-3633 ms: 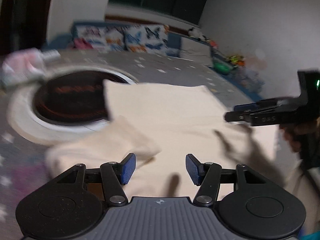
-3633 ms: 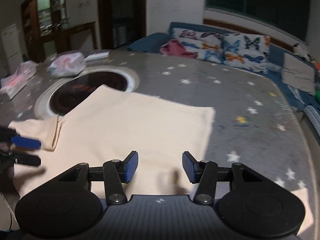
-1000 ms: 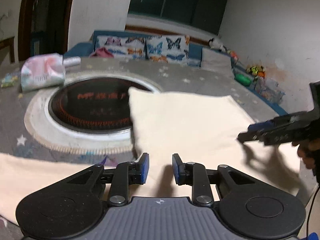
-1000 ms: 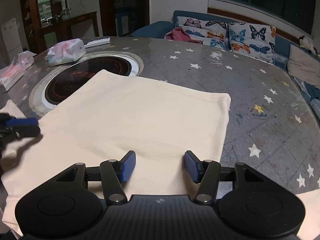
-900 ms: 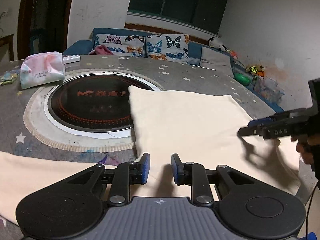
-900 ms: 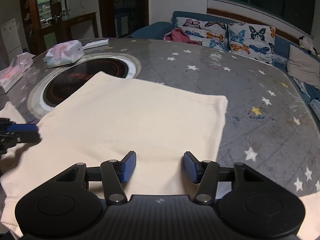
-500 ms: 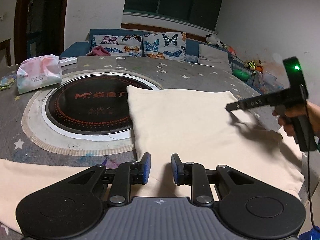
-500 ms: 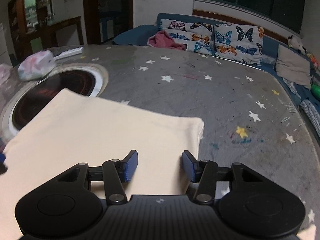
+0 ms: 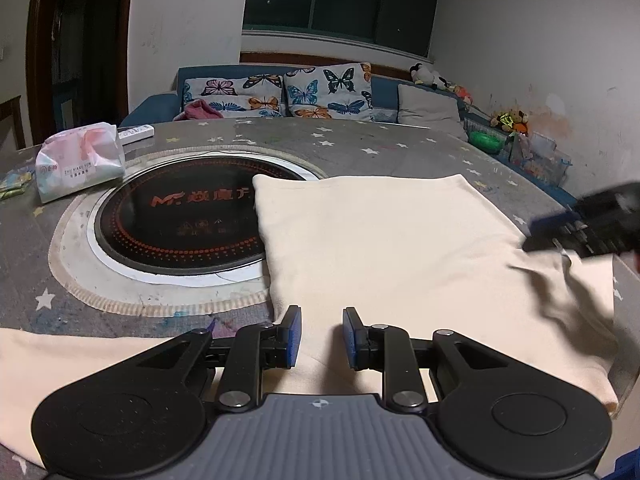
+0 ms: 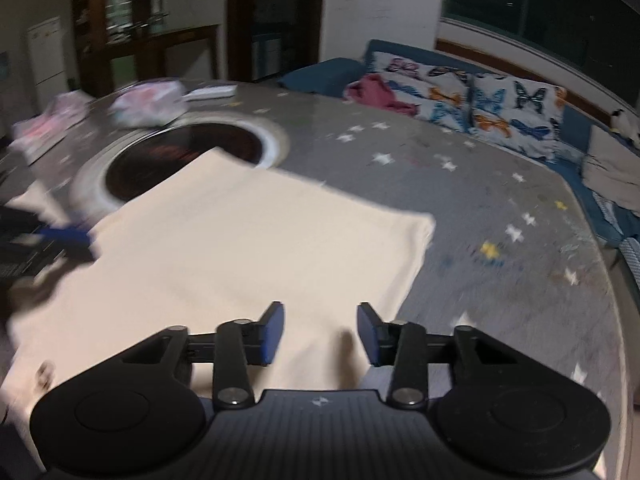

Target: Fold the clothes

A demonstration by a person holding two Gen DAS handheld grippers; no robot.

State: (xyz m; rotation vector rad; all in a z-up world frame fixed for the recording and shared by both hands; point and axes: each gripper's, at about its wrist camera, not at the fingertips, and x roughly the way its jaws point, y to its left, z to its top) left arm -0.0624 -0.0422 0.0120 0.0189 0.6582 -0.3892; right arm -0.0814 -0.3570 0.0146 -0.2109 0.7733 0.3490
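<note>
A cream garment (image 9: 392,240) lies flat on the grey star-patterned table, its far left corner over the black cooktop ring. One sleeve (image 9: 60,356) stretches out to the left along the near edge. My left gripper (image 9: 320,336) hovers over the garment's near edge with its jaws partly open and nothing between them. My right gripper (image 10: 320,332) is open and empty above the garment (image 10: 248,248) near its right side. It also shows blurred at the right of the left wrist view (image 9: 592,224). The left gripper appears blurred at the left edge of the right wrist view (image 10: 48,244).
A round black induction cooktop (image 9: 176,216) is set in the table. A tissue pack (image 9: 80,160) and a remote (image 9: 136,133) lie beyond it. A blue sofa with butterfly cushions (image 9: 280,92) stands behind the table. The table's right edge (image 9: 624,280) is close to the garment.
My right gripper has swung down and to the right, its view now blurred, and opened a little wider. My left gripper has stayed over the near edge, its jaws slightly wider.
</note>
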